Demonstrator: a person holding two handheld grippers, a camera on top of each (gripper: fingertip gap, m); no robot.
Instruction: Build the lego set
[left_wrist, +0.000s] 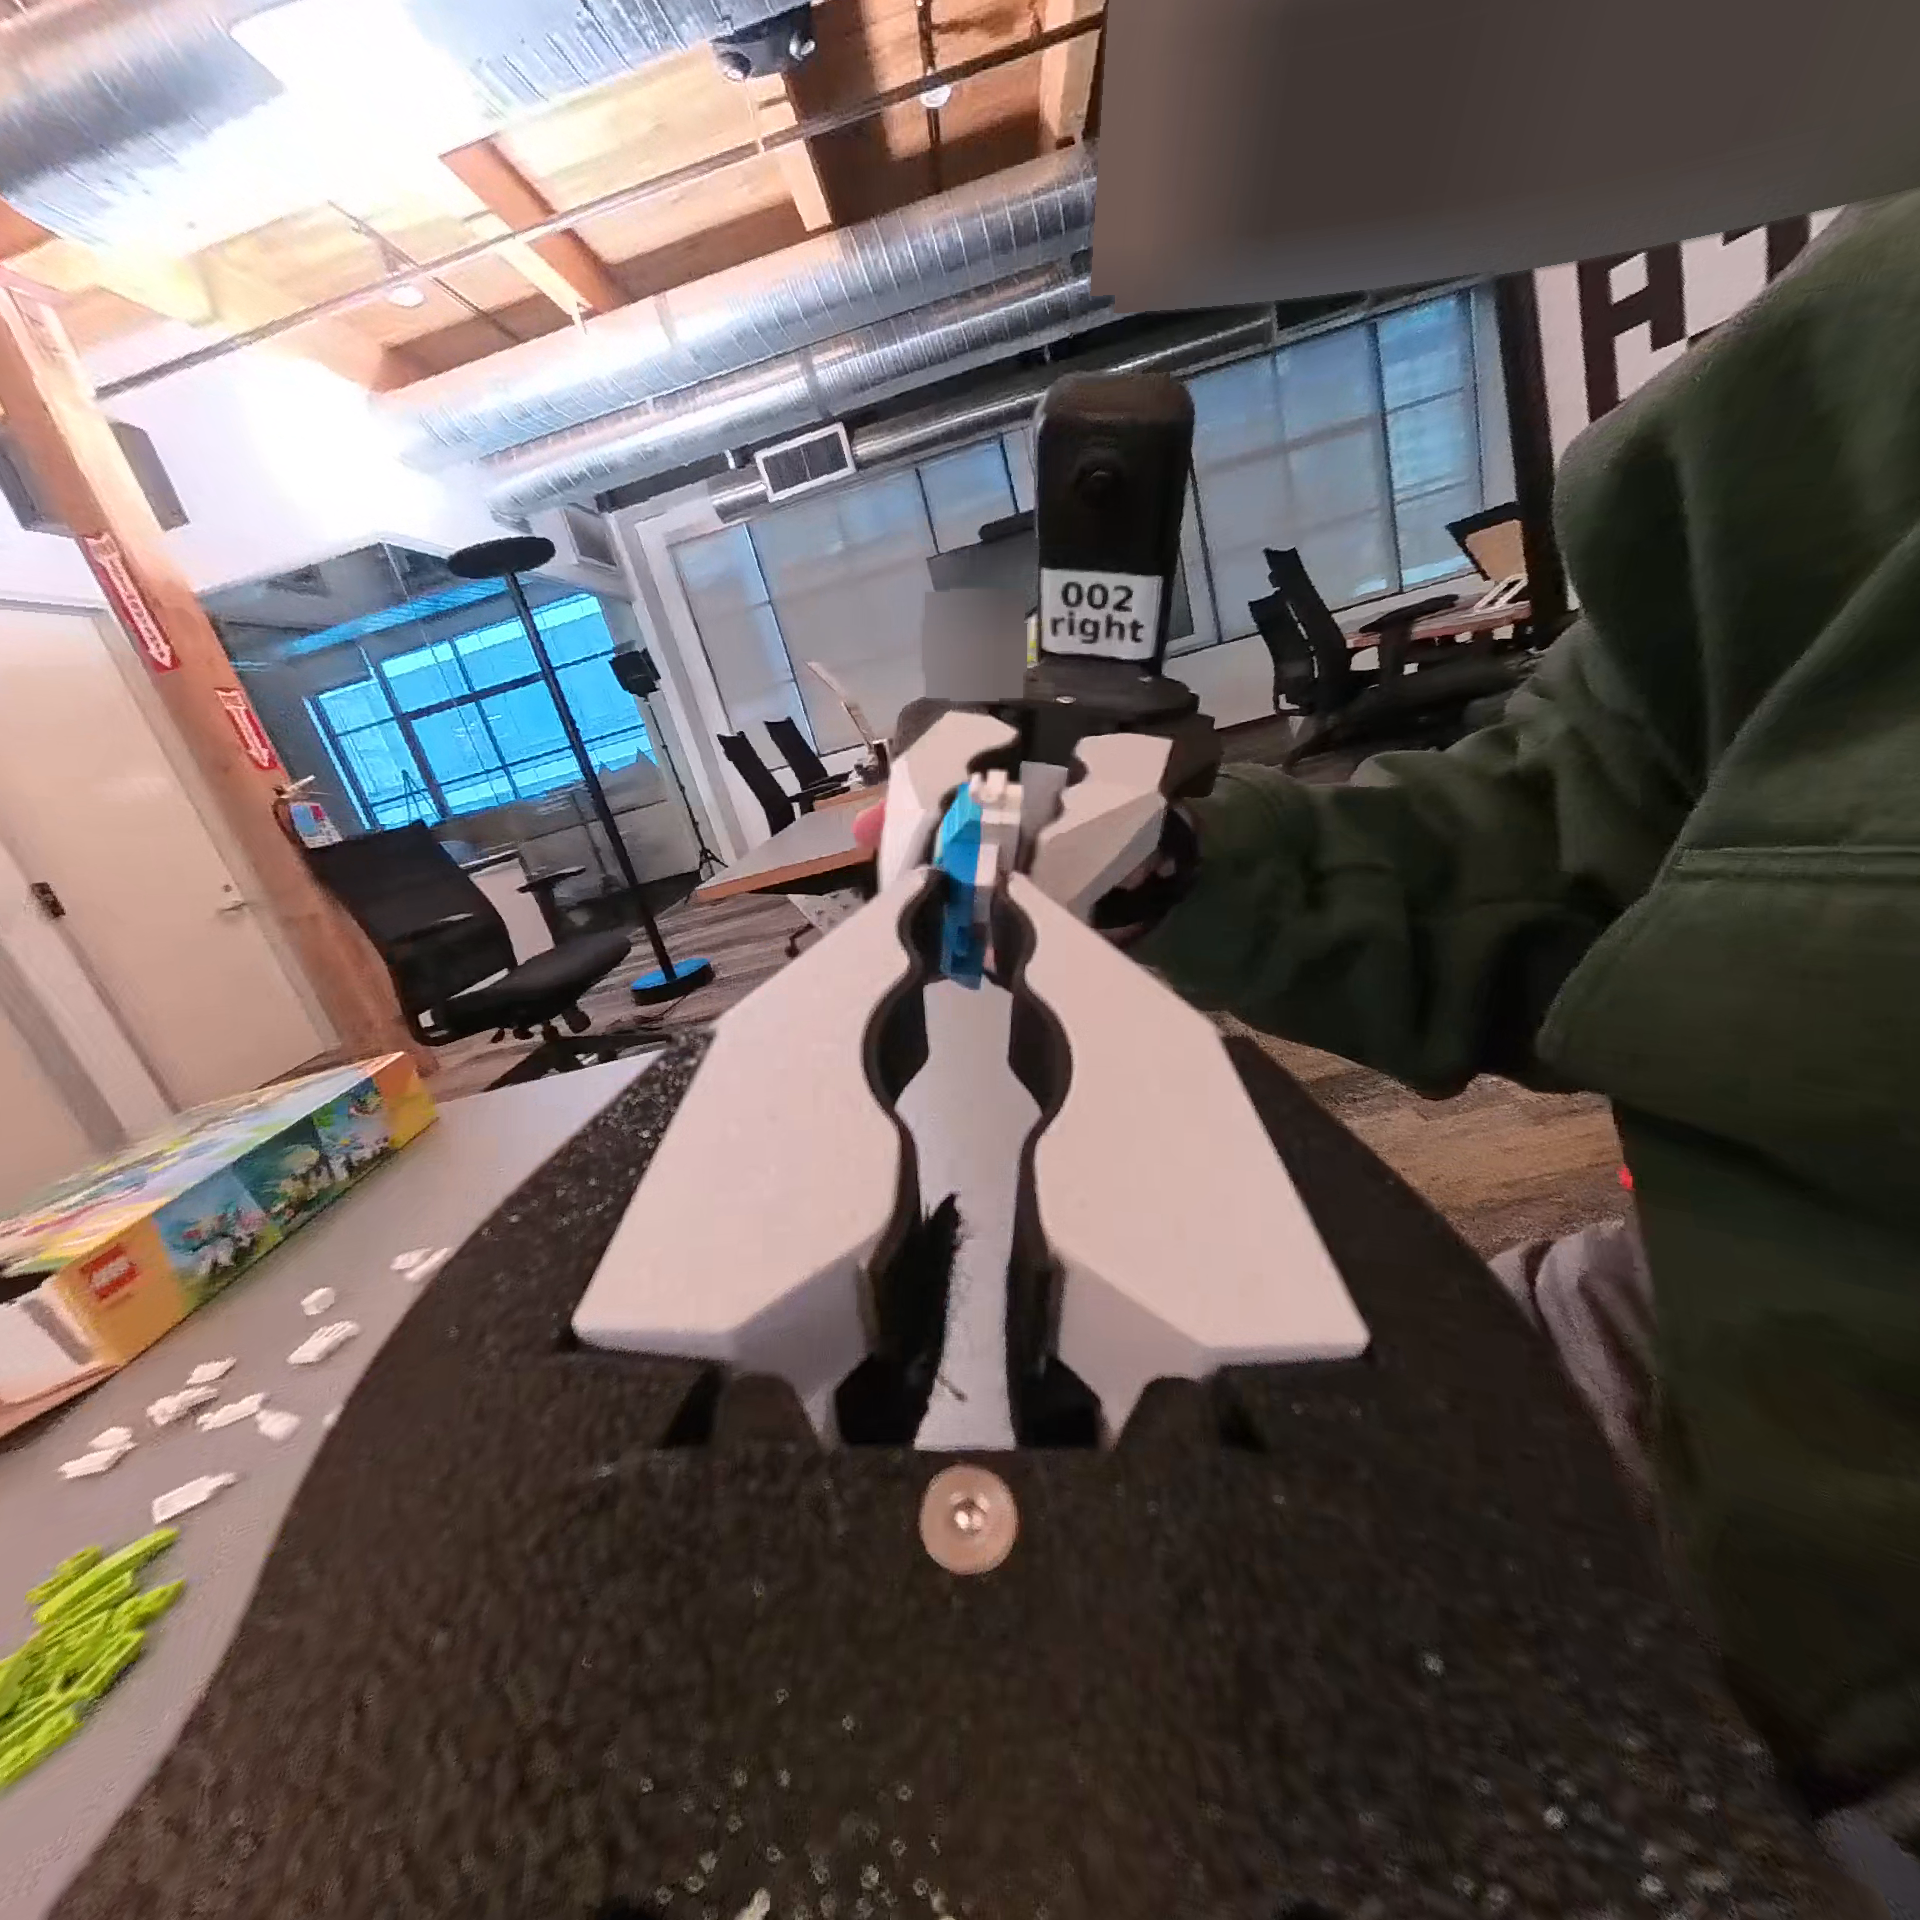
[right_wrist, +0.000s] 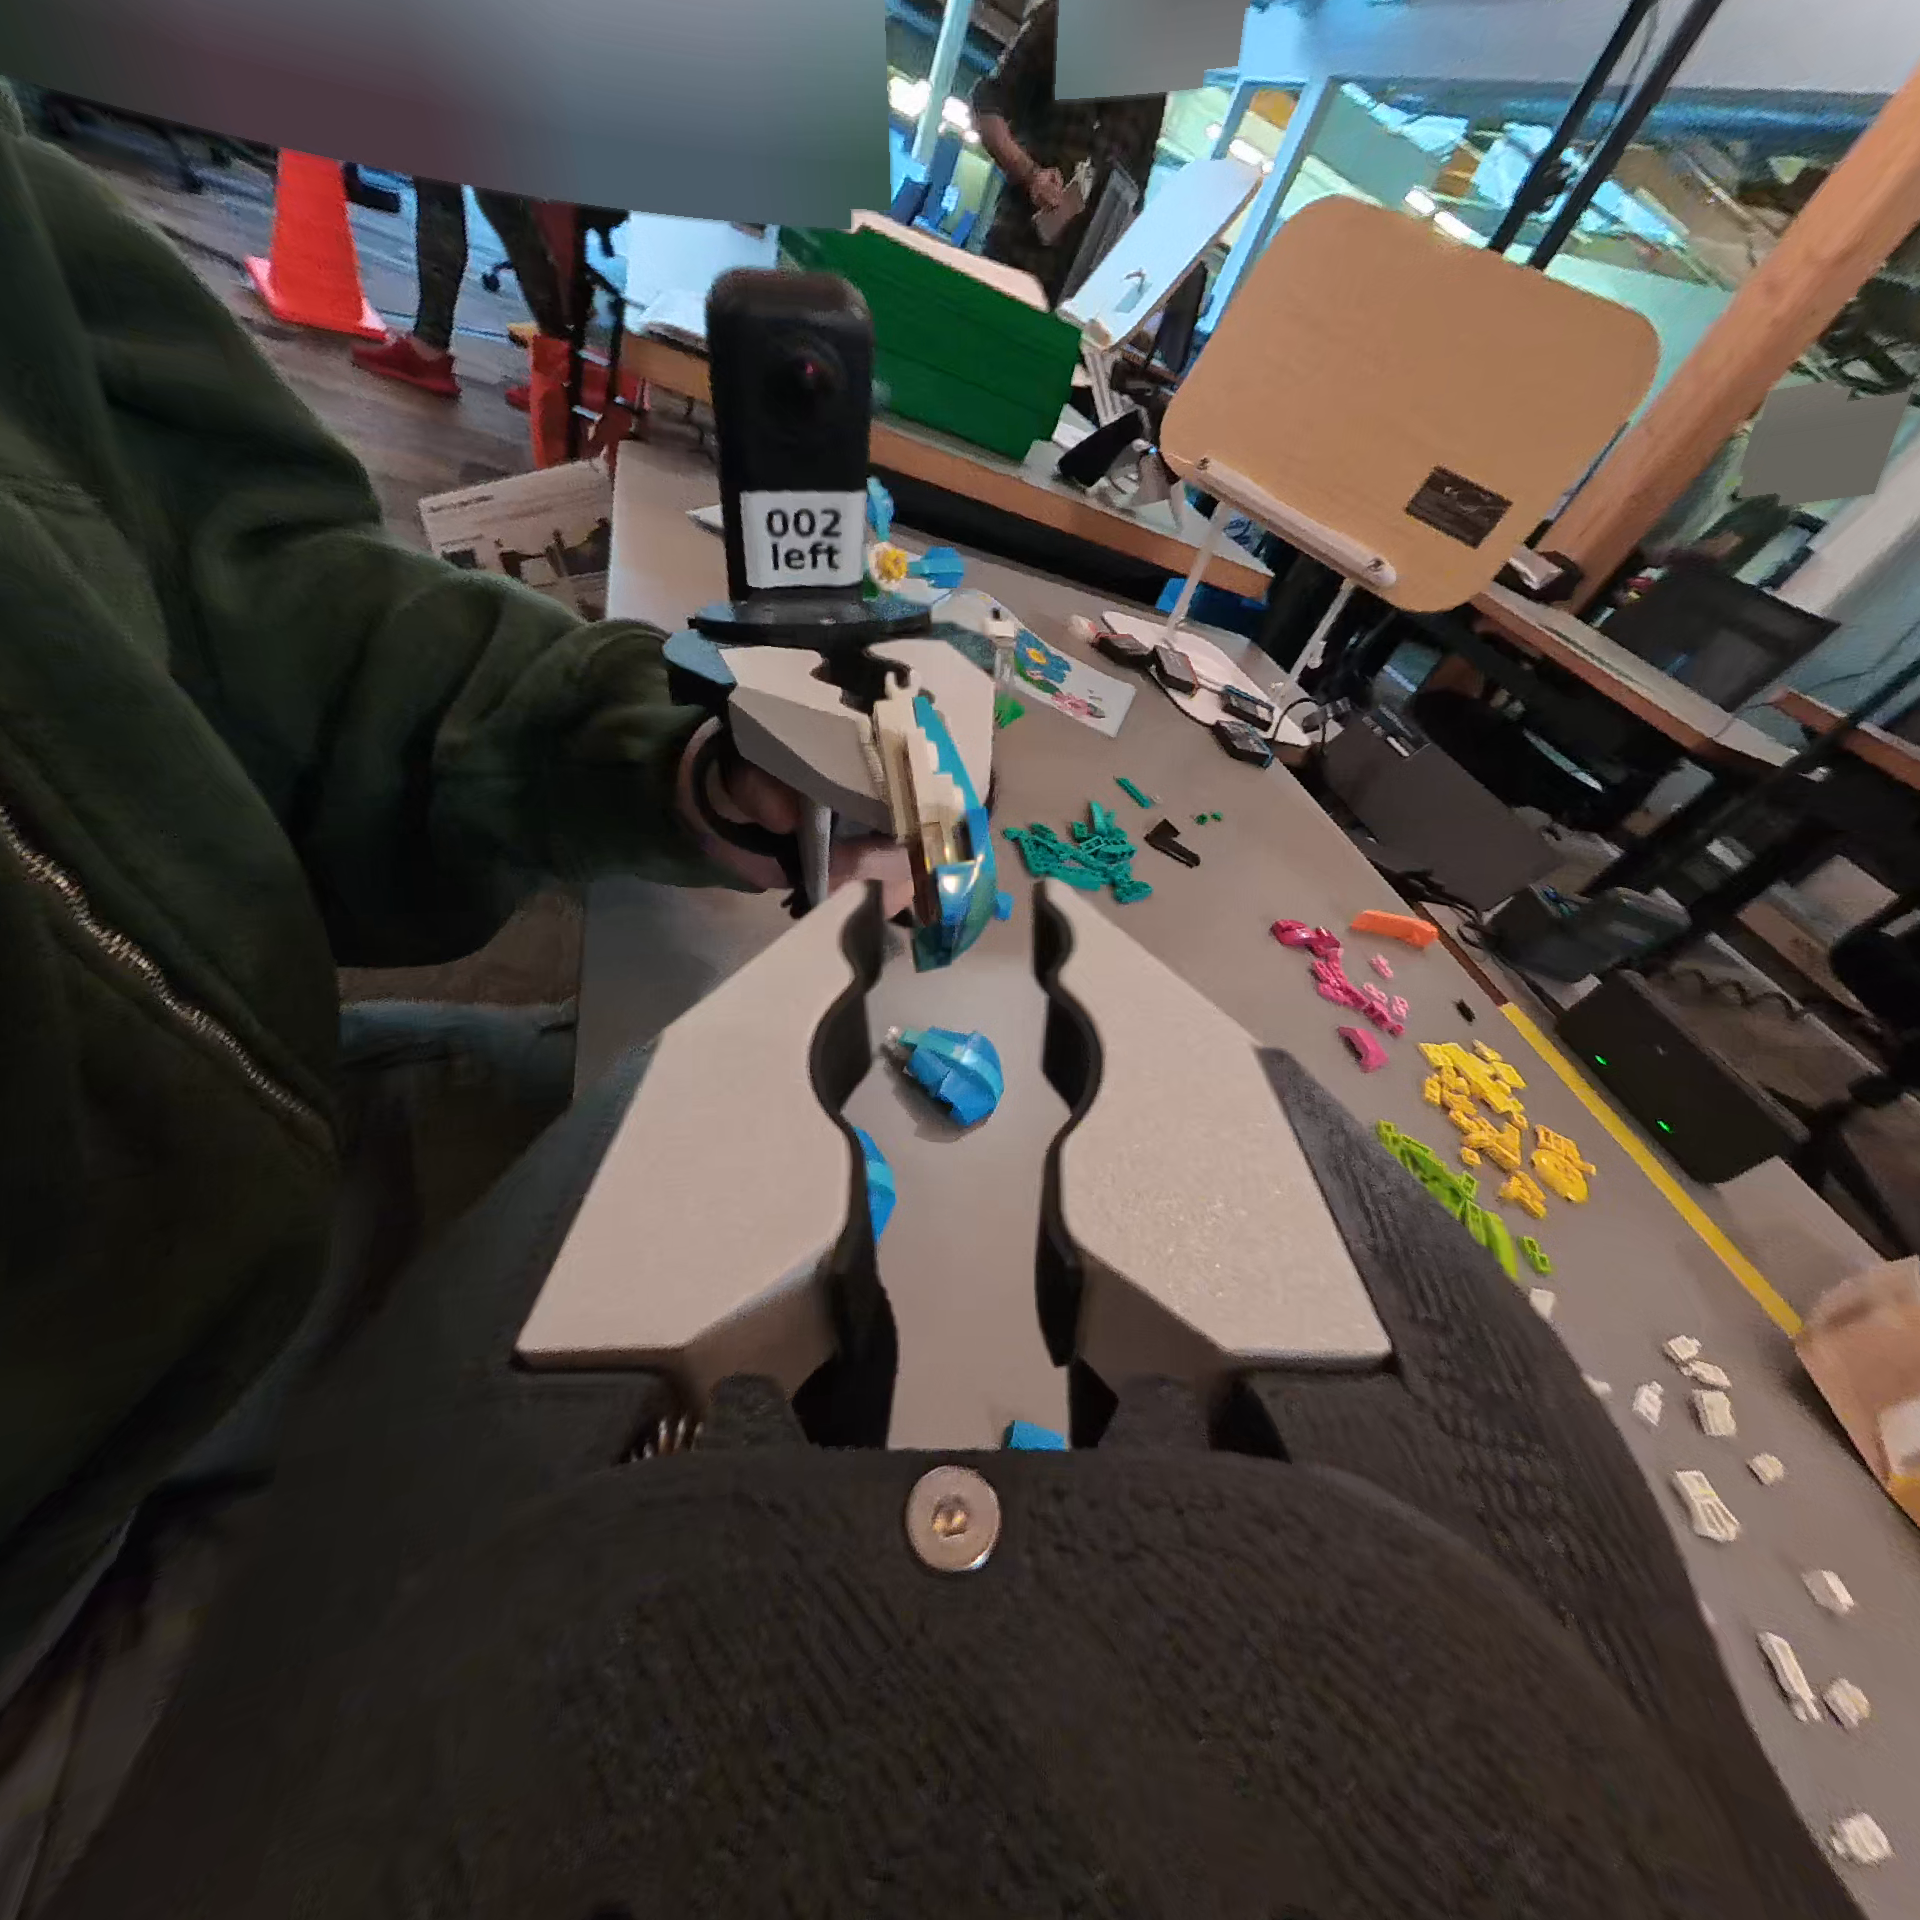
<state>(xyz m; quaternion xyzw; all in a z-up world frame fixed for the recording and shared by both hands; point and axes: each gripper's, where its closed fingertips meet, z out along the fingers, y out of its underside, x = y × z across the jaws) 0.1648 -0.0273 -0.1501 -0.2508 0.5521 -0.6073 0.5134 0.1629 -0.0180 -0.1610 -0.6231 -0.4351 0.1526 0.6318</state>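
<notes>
A blue and white lego assembly (left_wrist: 961, 883) is held in the air between the two grippers, which face each other tip to tip. My left gripper (left_wrist: 966, 909) is shut on it; in the right wrist view the left gripper (right_wrist: 920, 790) holds the assembly (right_wrist: 940, 821) upright. My right gripper (right_wrist: 956, 894) is open, and the assembly's lower blue end hangs between its fingertips without clear contact. It also shows in the left wrist view (left_wrist: 1013, 810), just behind the piece. A blue sub-assembly (right_wrist: 951, 1070) lies on the grey table (right_wrist: 1195, 1039) below.
Sorted piles lie on the table: teal (right_wrist: 1081, 847), pink (right_wrist: 1340, 977), yellow (right_wrist: 1496, 1132), lime (right_wrist: 1455, 1195), white (right_wrist: 1704, 1455). A wooden book stand (right_wrist: 1403, 405) is at the back. The lego box (left_wrist: 229, 1174) sits at the left. A person's green sleeve (left_wrist: 1455, 914) is beside the grippers. The grippers are tip to tip, or close to it. The right tips stand about 15 cm off the blue sub-assembly (right_wrist: 951, 1070).
</notes>
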